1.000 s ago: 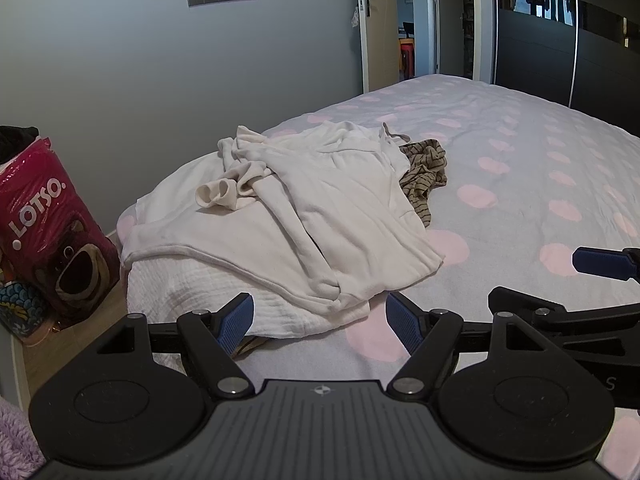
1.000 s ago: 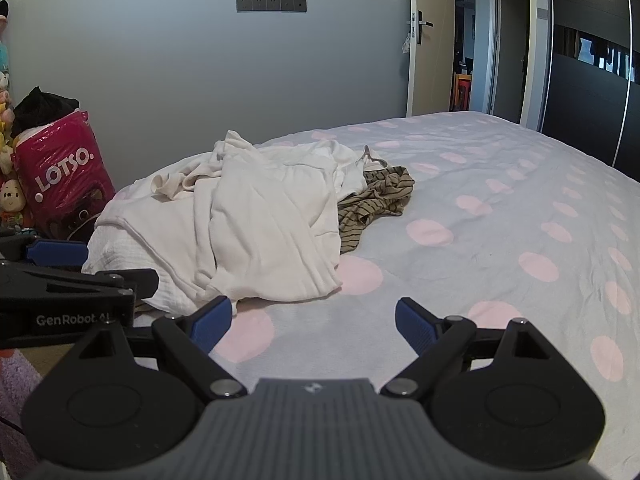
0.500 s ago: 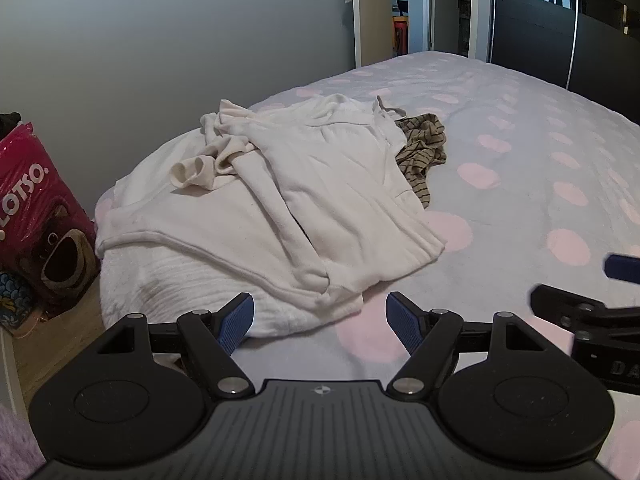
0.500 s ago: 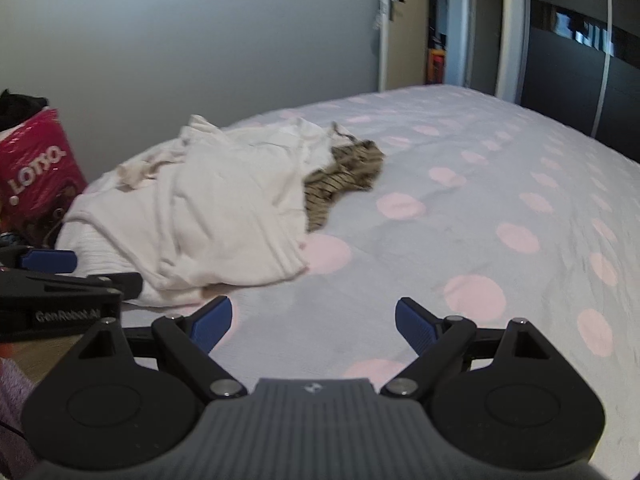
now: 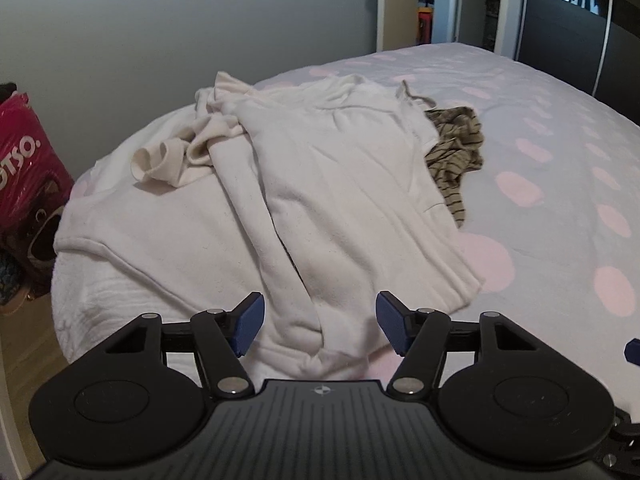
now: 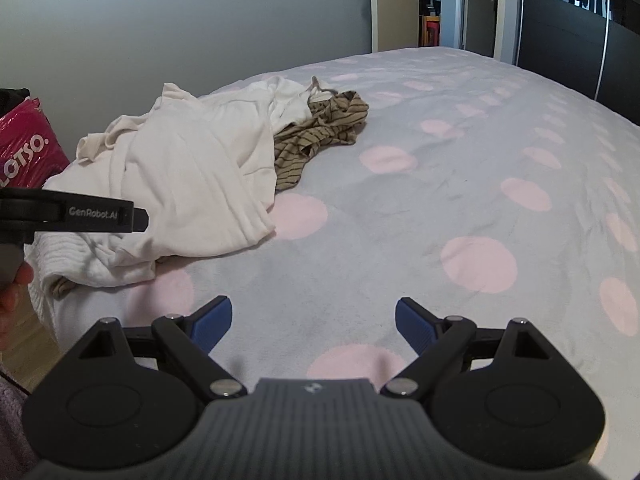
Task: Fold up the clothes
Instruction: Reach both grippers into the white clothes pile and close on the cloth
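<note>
A heap of white garments [image 5: 320, 184] lies crumpled at the left side of the bed, also in the right wrist view [image 6: 192, 168]. An olive striped garment [image 5: 452, 152] pokes out from under its far right side [image 6: 320, 132]. My left gripper [image 5: 320, 322] hangs just over the near hem of the top white garment. Its jaws are closing, with a fold of that cloth between the blue pads [image 5: 250, 320], which do not press on it. My right gripper [image 6: 314, 322] is open above the bare bed cover to the right of the heap, with nothing between its fingers.
The bed cover [image 6: 440, 180] is grey with pink dots and stretches far to the right. A white textured cloth [image 5: 100, 300] lies under the heap at the bed's edge. A pink LOTSO bag [image 5: 24, 160] stands on the wood floor to the left. Dark wardrobe doors [image 5: 580, 40] stand behind the bed.
Both grippers have come down and closer to the bed. The left jaws have narrowed, and the white hem now lies between them. The right gripper has almost slid out of the left view.
</note>
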`<state>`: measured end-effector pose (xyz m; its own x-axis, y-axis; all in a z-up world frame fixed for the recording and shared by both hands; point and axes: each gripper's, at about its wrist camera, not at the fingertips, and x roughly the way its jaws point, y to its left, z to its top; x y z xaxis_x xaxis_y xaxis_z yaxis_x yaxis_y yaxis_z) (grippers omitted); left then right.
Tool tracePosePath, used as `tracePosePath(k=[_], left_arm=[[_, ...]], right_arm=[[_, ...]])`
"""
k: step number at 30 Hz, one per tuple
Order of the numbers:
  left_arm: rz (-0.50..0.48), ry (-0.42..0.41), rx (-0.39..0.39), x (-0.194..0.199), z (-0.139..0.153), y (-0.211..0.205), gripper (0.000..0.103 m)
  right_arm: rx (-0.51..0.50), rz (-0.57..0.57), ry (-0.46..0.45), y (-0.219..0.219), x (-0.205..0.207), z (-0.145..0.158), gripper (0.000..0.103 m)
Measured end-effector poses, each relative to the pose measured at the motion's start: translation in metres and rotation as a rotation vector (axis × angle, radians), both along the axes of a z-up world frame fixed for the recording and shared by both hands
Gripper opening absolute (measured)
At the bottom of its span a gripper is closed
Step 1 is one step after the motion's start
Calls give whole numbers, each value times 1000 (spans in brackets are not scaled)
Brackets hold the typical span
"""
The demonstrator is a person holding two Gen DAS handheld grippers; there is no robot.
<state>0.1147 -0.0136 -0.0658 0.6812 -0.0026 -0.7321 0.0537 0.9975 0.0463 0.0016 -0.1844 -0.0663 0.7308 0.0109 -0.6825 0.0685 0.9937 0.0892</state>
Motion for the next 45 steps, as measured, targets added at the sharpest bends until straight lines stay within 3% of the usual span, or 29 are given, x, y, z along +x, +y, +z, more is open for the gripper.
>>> tracePosePath(k=[9, 11, 13, 17, 23, 25, 27, 29, 30, 32, 34, 36, 42, 45], left_arm=[[6, 8, 16, 18, -14, -2, 44], [0, -1, 16, 18, -14, -3, 39], [-6, -18, 29, 16, -13, -4, 25], [-1, -48, 0, 13, -5, -1, 19], [-105, -126, 23, -3, 15, -15, 14], [-143, -131, -21, -6, 22, -16, 0], [-188, -142, -50, -11, 29, -20, 0], [-169, -173, 54, -15, 30, -26, 0], [-150, -172, 70, -14, 30, -23, 0], [-118, -145, 31, -10, 29, -13, 6], [-91, -127, 8, -9, 26, -4, 43], [-68, -133, 7, -10, 24, 1, 57], [-61, -78, -2, -4, 14, 7, 58], [-51, -52, -15, 0, 11, 7, 58]], right_arm=[[58, 28, 14, -6, 16, -18, 90], [67, 27, 20, -8, 18, -21, 90], [75, 22, 21, -10, 20, -23, 90], [78, 20, 15, -11, 19, -22, 90], [69, 17, 2, -10, 17, -19, 90], [67, 16, -5, -10, 16, -18, 90], [72, 15, -23, -10, 14, -16, 90], [72, 18, -36, -9, 13, -13, 90], [69, 21, -40, -9, 13, -12, 90], [70, 32, -41, -7, 12, -12, 90], [69, 46, -55, -5, 12, -11, 90], [55, 68, -73, 0, 12, -11, 90], [-30, 167, -88, 21, 23, -20, 90], [-71, 228, -91, 34, 34, -23, 82]])
